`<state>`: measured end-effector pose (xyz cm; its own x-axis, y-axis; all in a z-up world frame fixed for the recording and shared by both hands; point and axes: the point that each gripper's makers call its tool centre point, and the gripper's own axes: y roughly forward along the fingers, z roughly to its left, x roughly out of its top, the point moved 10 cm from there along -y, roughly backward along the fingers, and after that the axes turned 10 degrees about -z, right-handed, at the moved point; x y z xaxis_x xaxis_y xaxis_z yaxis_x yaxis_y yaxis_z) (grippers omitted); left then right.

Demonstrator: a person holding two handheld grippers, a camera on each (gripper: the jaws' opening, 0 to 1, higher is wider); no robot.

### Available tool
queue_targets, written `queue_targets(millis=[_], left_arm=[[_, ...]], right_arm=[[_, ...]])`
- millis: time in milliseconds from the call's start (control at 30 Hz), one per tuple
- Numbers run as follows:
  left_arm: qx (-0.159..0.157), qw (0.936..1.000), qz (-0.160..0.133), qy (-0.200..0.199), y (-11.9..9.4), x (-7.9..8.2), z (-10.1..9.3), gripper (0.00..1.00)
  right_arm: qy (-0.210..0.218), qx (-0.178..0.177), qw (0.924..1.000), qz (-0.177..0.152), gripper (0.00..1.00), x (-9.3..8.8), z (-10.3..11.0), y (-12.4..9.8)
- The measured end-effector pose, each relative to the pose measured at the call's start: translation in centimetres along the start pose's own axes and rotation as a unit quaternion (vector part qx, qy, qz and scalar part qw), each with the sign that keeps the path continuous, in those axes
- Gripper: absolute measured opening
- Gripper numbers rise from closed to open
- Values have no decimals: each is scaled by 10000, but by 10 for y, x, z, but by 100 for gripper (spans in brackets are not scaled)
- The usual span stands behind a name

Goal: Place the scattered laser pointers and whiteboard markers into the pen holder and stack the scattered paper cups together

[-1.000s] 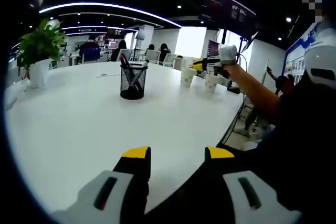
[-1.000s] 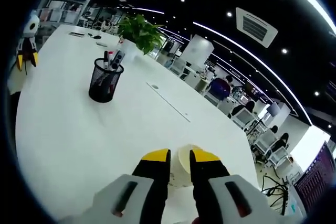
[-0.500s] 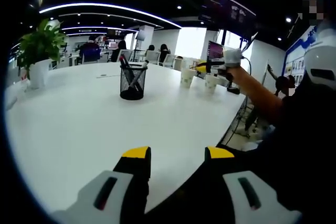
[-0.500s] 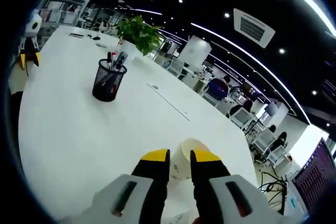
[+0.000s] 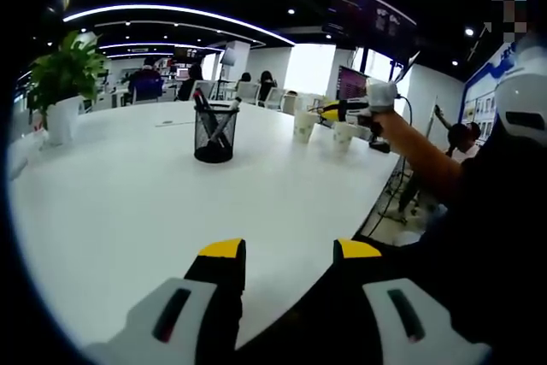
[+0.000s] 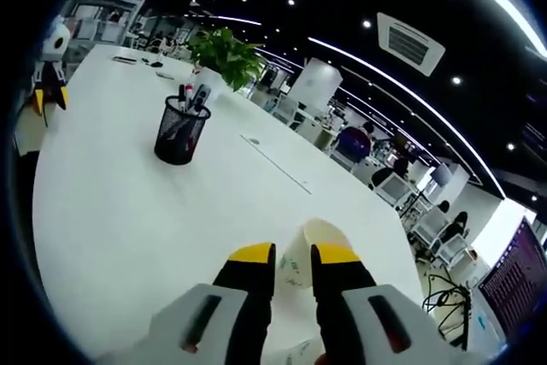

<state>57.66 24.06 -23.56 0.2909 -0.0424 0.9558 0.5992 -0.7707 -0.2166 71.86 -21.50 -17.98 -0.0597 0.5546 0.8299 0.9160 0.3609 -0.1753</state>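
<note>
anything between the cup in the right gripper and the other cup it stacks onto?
Nothing visible. The right gripper holds a paper cup; in the left gripper view the second paper cup stands just beside it on bare white table.

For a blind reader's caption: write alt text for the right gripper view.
The right gripper pinches a white paper cup between its yellow-tipped jaws above a white table. Farther off stand a black mesh pen holder with markers and a leafy green potted plant.

Black mesh pen holder (image 5: 214, 135); white table (image 5: 128, 211); yellow-tipped tool (image 6: 285, 256).
</note>
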Motion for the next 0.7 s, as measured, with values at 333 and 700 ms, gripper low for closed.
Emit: queue_targets(millis=[333,700], left_arm=[[-22,10000,-1,30,1,2,0,42],[-43,10000,-3,59,2,4,0,42]], right_arm=[[137,-42,9999,-27,22,-3,6,-5],[232,-55,9997,-26,24,-4,11,-10]])
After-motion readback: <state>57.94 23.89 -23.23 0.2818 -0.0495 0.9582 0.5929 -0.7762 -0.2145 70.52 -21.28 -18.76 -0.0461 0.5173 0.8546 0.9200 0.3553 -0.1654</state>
